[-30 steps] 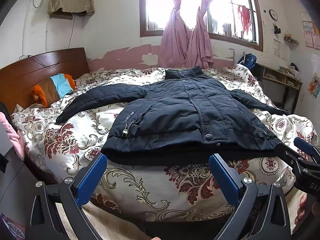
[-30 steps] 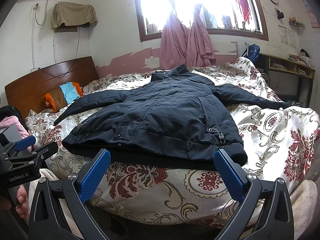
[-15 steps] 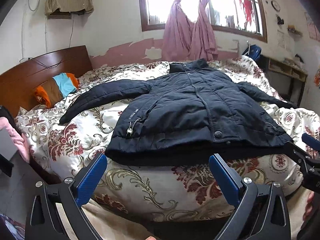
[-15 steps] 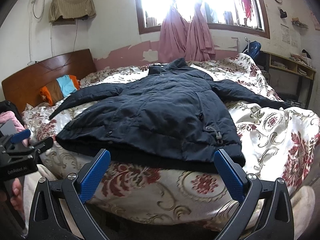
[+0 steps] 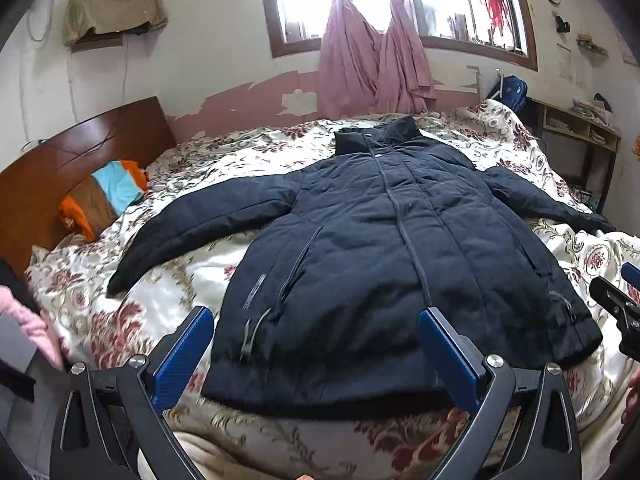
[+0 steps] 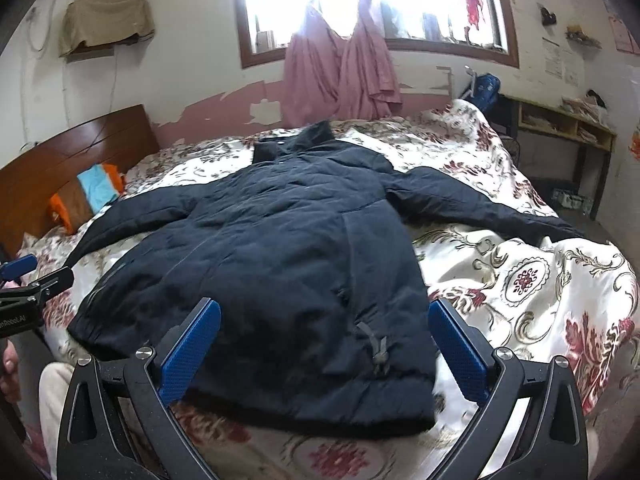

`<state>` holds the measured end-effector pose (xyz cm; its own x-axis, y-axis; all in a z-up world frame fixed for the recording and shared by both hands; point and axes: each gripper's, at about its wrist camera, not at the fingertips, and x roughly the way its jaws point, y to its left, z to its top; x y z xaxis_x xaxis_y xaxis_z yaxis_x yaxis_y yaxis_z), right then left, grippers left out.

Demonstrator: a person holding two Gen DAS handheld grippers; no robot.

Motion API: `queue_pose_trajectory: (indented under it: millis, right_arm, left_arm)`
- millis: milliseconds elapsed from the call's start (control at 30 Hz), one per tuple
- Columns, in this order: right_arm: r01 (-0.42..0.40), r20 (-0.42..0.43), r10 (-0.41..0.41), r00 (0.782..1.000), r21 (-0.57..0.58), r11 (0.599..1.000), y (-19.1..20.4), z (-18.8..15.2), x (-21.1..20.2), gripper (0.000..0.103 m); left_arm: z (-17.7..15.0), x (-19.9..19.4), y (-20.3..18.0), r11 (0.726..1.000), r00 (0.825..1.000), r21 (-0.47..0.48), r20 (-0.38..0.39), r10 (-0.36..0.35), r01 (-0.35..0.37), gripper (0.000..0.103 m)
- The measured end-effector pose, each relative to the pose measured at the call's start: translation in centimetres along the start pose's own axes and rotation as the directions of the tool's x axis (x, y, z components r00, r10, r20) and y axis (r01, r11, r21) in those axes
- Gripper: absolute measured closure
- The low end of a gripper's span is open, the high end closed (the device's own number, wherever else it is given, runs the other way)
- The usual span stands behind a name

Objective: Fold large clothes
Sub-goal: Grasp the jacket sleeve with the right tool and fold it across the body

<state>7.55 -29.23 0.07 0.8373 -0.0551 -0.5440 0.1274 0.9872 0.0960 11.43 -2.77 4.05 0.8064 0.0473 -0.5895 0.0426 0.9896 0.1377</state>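
A large dark navy padded jacket [image 5: 392, 248] [image 6: 280, 256] lies front-up on the bed, collar toward the window and both sleeves spread out to the sides. My left gripper [image 5: 316, 328] stands open over the jacket's left hem, nothing between its blue pads. My right gripper [image 6: 324, 320] is open above the right hem, near a grey drawcord toggle [image 6: 378, 348]. Each gripper shows at the edge of the other's view: the right gripper [image 5: 620, 304], the left gripper [image 6: 24, 288].
The bed carries a floral cream and red quilt [image 5: 120, 280]. A wooden headboard [image 5: 72, 160] and an orange, brown and blue pillow [image 5: 104, 200] are at the left. A pink-curtained window [image 5: 376, 40] is behind, a desk with shelves [image 6: 560, 128] at the right.
Both grippers have risen and moved forward over the jacket's hem, so the views look down on the jacket more steeply. The jacket itself has not moved.
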Motion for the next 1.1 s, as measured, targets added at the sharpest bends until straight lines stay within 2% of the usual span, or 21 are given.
queue_pose_trajectory:
  millis: [300,500,600,700,867,967,1000,1067,1100]
  right_arm:
    - [0.086,-0.014,-0.085,0.996,0.194,0.977,-8.8,3.0,4.7,0.001]
    - [0.101,-0.041,-0.093,0.995,0.352,0.930,-17.0,5.4,9.8,0.001]
    - [0.099,-0.095,-0.061,0.994,0.484,0.870,-21.7,6.6,13.9,0.001]
    - [0.098,-0.118,-0.036,0.992,0.569,0.816,-24.4,6.8,17.9,0.001]
    - [0.199,-0.162,-0.123,0.979,0.630,0.750,-27.1,7.3,22.8,0.001]
    - [0.252,-0.180,-0.176,0.968,0.687,0.682,-28.9,7.2,24.5,0.002]
    - [0.268,-0.184,-0.195,0.963,0.709,0.653,-29.5,7.2,24.9,0.005]
    - [0.311,-0.204,-0.240,0.949,0.733,0.605,-30.4,7.0,25.5,0.020]
    - [0.340,-0.224,-0.264,0.938,0.741,0.579,-30.8,6.8,25.8,0.033]
  left_arm:
    - [4.9,6.3,-4.7,0.994,0.994,0.050,-0.049,-0.093,0.095,0.000]
    - [8.8,11.5,-10.7,0.978,0.971,0.039,-0.134,-0.196,0.203,0.000]
    - [10.8,14.0,-14.0,0.967,0.959,0.036,-0.146,-0.243,0.251,0.000]
    - [13.0,16.9,-17.0,0.965,0.959,0.053,-0.135,-0.248,0.257,0.000]
    - [15.7,21.4,-20.9,0.959,0.957,0.075,-0.118,-0.265,0.275,0.000]
    - [16.9,24.0,-23.3,0.949,0.951,0.099,-0.111,-0.287,0.298,0.000]
    - [17.1,24.7,-23.9,0.946,0.949,0.105,-0.112,-0.295,0.307,0.000]
    - [17.6,26.2,-25.2,0.941,0.944,0.114,-0.124,-0.306,0.320,0.000]
    - [17.8,27.0,-25.9,0.938,0.941,0.116,-0.128,-0.312,0.327,0.000]
